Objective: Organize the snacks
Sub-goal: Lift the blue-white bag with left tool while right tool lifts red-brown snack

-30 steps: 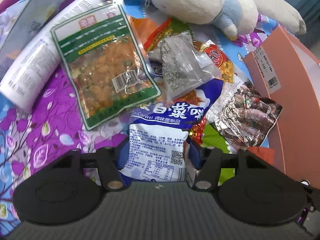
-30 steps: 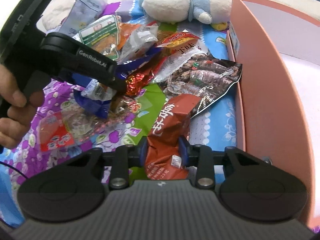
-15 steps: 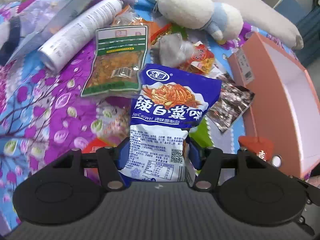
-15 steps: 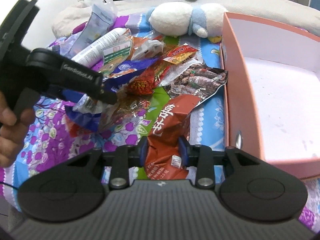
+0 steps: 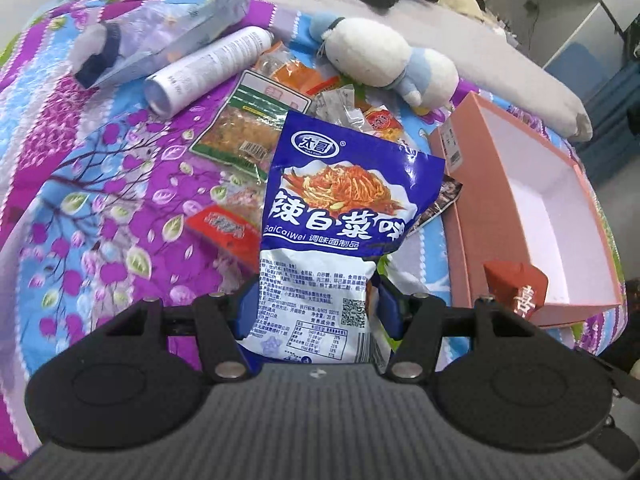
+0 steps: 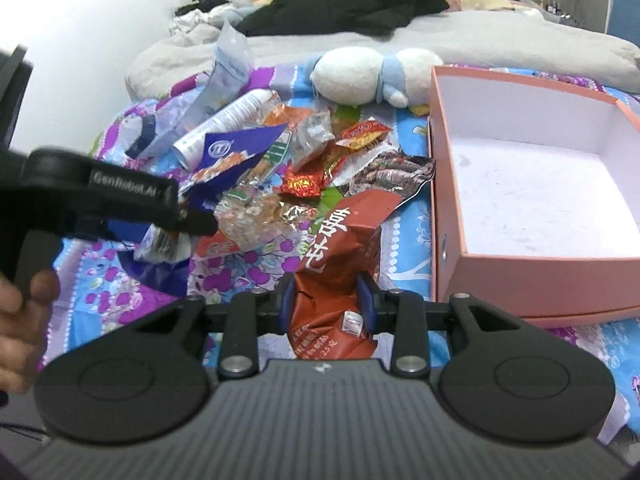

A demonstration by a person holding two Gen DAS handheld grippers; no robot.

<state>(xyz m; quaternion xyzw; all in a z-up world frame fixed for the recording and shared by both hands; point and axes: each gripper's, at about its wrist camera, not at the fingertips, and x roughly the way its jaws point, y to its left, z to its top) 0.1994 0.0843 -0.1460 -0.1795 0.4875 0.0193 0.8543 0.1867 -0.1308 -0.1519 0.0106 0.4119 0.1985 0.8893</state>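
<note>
My left gripper (image 5: pixel 316 306) is shut on the lower end of a blue and white snack bag (image 5: pixel 340 208), which hangs above the snack pile. From the right wrist view the left gripper (image 6: pixel 188 224) shows at the left with the blue bag (image 6: pixel 236 156) in it and a person's hand (image 6: pixel 20 312) on its handle. My right gripper (image 6: pixel 328 304) is shut on a crumpled red-brown packet (image 6: pixel 340 244); the packet's tip (image 5: pixel 516 284) shows beside the pink box's near corner. The open pink box (image 6: pixel 520 276) stands to the right, its white inside bare.
Loose snack packets (image 6: pixel 304 184) lie heaped on the flowered bedspread (image 5: pixel 100 200) left of the box (image 5: pixel 464 216). A green packet (image 5: pixel 248 128), a white tube (image 5: pixel 208 68) and a white and blue plush toy (image 5: pixel 384 60) lie behind them. Grey bedding and dark clothes are at the back.
Both grippers have risen with their packets. The blue bag has come up off the pile, and more of the bed and the box's inside shows in both views.
</note>
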